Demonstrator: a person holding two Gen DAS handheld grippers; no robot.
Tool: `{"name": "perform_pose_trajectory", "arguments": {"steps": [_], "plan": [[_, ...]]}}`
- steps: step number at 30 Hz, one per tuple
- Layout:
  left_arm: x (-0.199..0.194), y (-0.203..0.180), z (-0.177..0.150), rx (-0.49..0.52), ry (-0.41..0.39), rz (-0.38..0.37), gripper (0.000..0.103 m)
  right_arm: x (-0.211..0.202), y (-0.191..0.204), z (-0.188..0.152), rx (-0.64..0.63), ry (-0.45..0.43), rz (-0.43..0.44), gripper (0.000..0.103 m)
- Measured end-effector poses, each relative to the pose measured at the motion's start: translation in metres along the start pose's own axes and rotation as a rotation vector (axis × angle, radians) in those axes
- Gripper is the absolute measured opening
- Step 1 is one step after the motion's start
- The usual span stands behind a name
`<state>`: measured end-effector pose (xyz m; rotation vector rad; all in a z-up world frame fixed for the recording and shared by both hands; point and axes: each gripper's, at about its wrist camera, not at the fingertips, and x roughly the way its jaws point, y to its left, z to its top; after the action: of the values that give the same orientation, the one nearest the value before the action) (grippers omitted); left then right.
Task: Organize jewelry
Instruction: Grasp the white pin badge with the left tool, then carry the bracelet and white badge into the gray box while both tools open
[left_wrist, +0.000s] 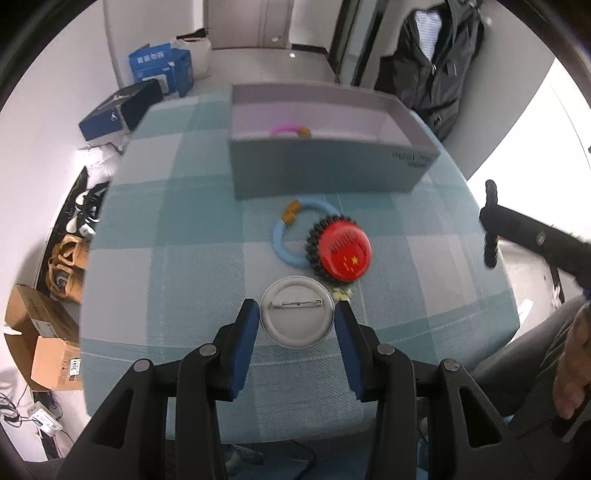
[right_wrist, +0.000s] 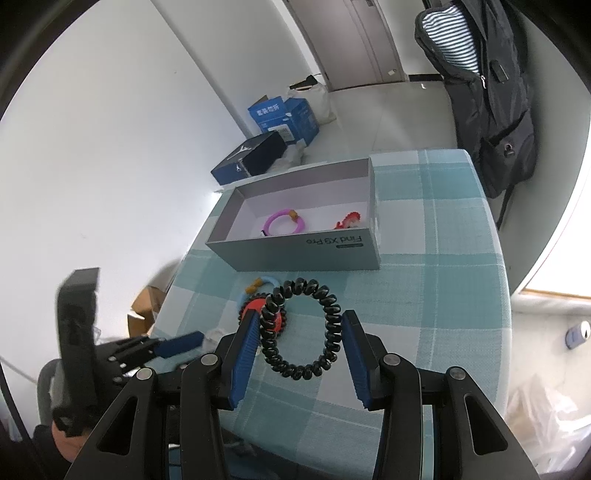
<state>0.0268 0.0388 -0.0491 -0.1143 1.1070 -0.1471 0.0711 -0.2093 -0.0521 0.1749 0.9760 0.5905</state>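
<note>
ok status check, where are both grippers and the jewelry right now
Left gripper open, jaws either side of the silver pin badge. Right gripper open around the black spiral hair tie. Pink bracelet already in the grey box. Path to the box unobstructed.

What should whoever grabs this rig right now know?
Left gripper: open, fingers either side of the silver pin badge, which is face down on the table.
Right gripper: open, lined up over the black coil tie, no grip.
Done: pink bracelet and red ornament are in the grey box.
Left: silver badge, coil tie, red badge and blue bracelet, all outside the box.
</note>
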Motion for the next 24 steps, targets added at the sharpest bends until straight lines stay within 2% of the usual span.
{"name": "perform_pose_trajectory", "arguments": {"steps": [5,9,15,24], "plan": [[-0.015,0.005,0.014,-0.053,-0.044,-0.029,0.037,0.001,0.002,0.006,0.003,0.011,0.009,0.044],[-0.021,0.009,0.030,-0.090,-0.062,-0.081,0.037,-0.003,0.004,0.018,0.004,0.005,0.019,0.044],[-0.033,0.006,0.057,-0.089,-0.110,-0.122,0.037,-0.004,0.007,0.044,0.001,-0.006,0.037,0.044],[-0.023,0.003,0.098,-0.070,-0.115,-0.152,0.037,0.011,0.004,0.095,-0.028,-0.023,0.029,0.044]]}}
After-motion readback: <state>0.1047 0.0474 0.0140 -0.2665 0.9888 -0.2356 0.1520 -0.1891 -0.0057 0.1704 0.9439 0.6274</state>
